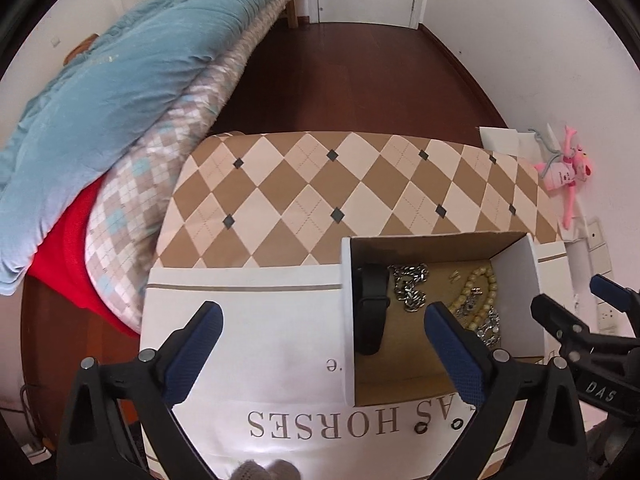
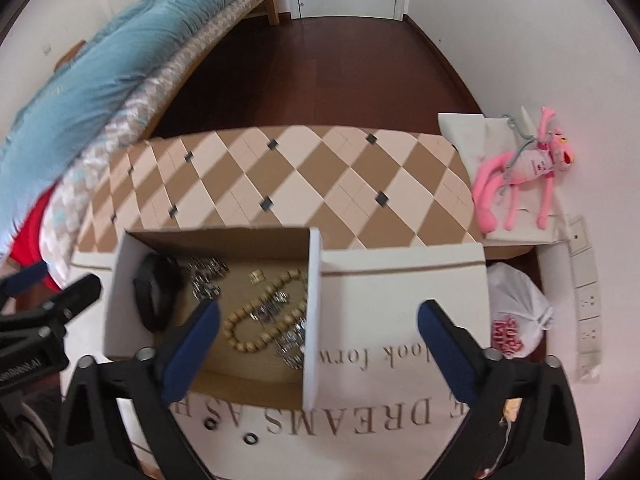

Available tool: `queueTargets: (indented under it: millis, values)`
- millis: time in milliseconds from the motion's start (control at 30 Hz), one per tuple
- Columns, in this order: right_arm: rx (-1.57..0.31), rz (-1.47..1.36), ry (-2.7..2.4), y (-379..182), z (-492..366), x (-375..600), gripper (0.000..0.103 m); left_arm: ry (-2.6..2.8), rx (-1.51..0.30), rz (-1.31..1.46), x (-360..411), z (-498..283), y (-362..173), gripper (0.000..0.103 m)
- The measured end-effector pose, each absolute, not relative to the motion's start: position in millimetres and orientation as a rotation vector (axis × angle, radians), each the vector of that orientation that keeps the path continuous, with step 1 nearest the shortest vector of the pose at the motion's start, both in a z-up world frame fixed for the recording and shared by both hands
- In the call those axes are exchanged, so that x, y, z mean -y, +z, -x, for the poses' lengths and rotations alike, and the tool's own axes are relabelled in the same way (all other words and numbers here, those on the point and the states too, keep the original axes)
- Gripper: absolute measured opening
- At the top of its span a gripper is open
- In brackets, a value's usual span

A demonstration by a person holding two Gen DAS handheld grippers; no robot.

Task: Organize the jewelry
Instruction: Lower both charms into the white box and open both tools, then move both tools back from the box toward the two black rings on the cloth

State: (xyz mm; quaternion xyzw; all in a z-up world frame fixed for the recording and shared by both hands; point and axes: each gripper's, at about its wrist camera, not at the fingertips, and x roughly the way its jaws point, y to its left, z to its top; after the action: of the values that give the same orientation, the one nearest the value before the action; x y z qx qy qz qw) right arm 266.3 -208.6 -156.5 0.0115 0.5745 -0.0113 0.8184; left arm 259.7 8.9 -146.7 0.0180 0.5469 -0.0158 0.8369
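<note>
Hovering over the box (image 1: 440,392) with both tools spread wide, the person seems to be between pickups: nothing sits in either set of jaws.

Furthest left, the left gripper (image 1: 322,320) hangs above the white bag (image 1: 260,344) the box stands on, one pad over the bag, the other over the box's open top. Both pads are well apart and bare.

Inside the box, from left: a black strap (image 1: 372,308) against the near wall, a silver chain (image 1: 410,286) beside it, a small gold piece (image 2: 257,277) on the floor, then a bead loop (image 2: 256,320) with more silver links (image 2: 290,344) tangled across it. Two small dark rings (image 2: 250,439) lie outside on the bag, near the lettering.

To the right, the right gripper (image 2: 318,322) straddles the box's far wall, jaws likewise apart and empty.

My guess is that sorting is barely begun, since everything lies heaped in one compartment. The next move calls for choosing one piece. The strap looks easiest, being clear of the tangle; the beads and links would likely drag each other up. Either gripper would need to drop well into the box before closing.
</note>
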Motion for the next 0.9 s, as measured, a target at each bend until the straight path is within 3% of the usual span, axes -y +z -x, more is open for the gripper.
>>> queueTargets:
  millis: [467, 900]
  values:
    - [-1.177, -0.019, -0.061, -145, -224, 210, 0.101, -0.032, -1.146, 0.006, -5, -224, -145, 0.103]
    - [-1.017, -0.027, -0.089, -81, -175, 211, 0.101, -0.024, -1.016, 0.013, 1, -178, -94, 0.103]
